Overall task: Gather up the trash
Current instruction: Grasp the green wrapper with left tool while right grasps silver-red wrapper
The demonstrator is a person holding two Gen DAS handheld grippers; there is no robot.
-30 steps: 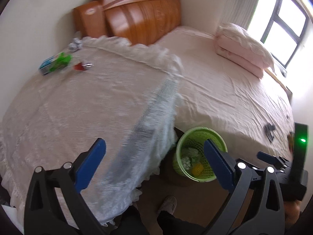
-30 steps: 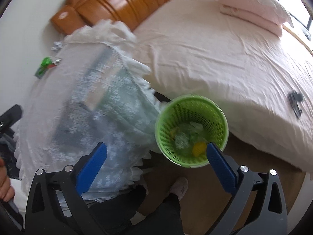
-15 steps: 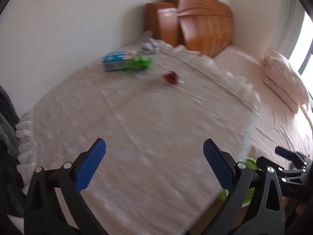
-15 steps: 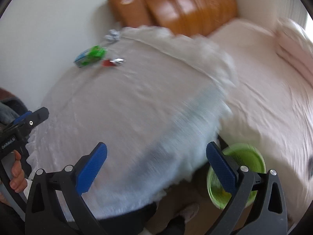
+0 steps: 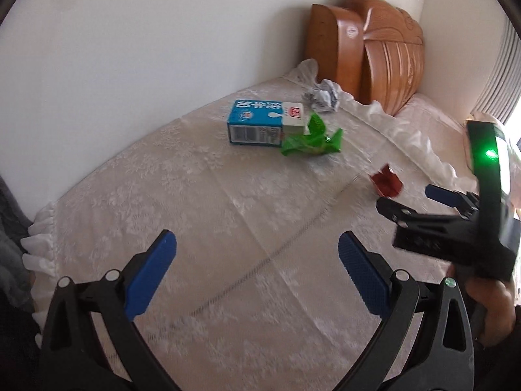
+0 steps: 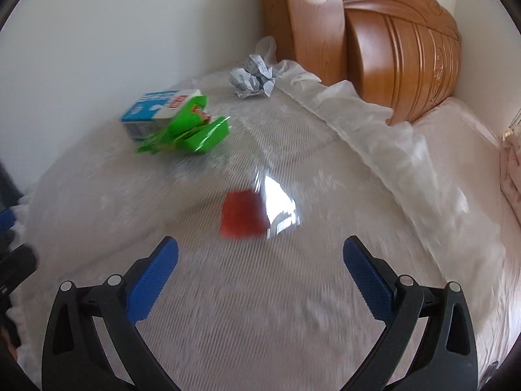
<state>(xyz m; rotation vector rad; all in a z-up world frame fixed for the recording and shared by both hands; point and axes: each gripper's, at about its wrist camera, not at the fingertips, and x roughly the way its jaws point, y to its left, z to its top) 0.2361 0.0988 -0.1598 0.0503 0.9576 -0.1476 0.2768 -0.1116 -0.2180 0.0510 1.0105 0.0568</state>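
Up on the lace tablecloth (image 5: 202,215), the left wrist view shows the left gripper (image 5: 257,267) spread wide with nothing between its blue pads, hovering over bare cloth. Half a second back this view was blurry and the trash sat farther off; now it's sharper and closer. A blue milk carton (image 5: 260,123) lies on its side near the wall, a green wrapper (image 5: 309,141) touching its right end, a crumpled paper ball (image 5: 322,96) behind them by the wooden headboard (image 5: 374,52). A red wrapper (image 5: 386,182) sits off to the right, just ahead of the right gripper (image 5: 420,200), which has swung in since then.

Right wrist view: the right gripper (image 6: 260,270) is also wide open and empty. The green bin from a moment ago is gone from view. The red wrapper (image 6: 242,213), smeared by motion blur, is just ahead of the fingers, not touched. Carton (image 6: 153,110), green wrapper (image 6: 189,132) and paper ball (image 6: 252,76) lie farther back.
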